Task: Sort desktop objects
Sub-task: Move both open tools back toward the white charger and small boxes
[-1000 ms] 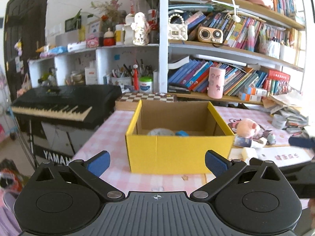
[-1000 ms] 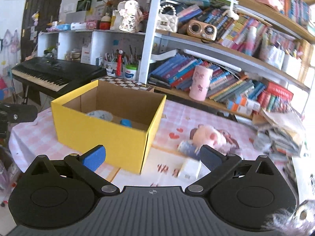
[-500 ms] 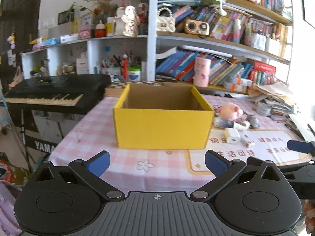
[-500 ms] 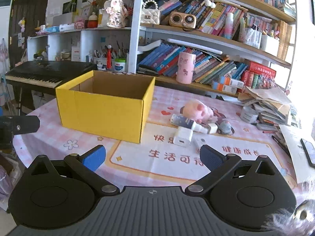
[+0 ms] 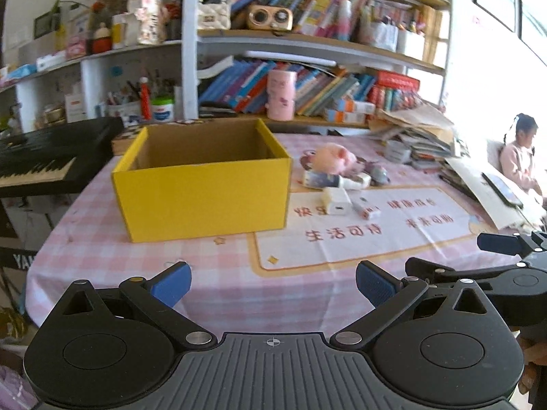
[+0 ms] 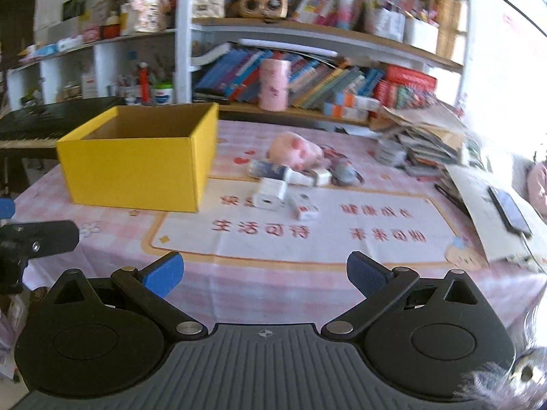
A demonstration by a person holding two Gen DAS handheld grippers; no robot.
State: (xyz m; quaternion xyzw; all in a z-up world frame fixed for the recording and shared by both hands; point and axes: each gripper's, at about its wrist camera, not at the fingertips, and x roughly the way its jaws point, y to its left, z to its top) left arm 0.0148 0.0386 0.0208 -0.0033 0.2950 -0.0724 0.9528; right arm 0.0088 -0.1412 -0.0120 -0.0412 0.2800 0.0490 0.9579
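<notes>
A yellow cardboard box (image 5: 205, 194) (image 6: 136, 171), open at the top, stands on the pink checked tablecloth (image 5: 218, 273). To its right lie a pink plush pig (image 5: 330, 158) (image 6: 295, 152), a tube (image 5: 321, 179) (image 6: 268, 170), a white charger (image 5: 336, 201) (image 6: 270, 193) and a small white stick (image 5: 365, 207) (image 6: 302, 206). My left gripper (image 5: 272, 283) is open and empty, back at the table's near edge. My right gripper (image 6: 262, 275) is open and empty, also at the near edge.
A white mat with red characters (image 5: 372, 225) covers the table's right part. A pile of papers and books (image 5: 420, 140) and a phone (image 6: 509, 210) lie at the right. A black keyboard (image 5: 44, 157) stands left. Bookshelves (image 5: 307, 85) rise behind. A child (image 5: 519, 157) sits far right.
Both grippers have pulled back from the box toward the table's near edge and stayed open. The box's inside no longer shows. The views have swung to the right.
</notes>
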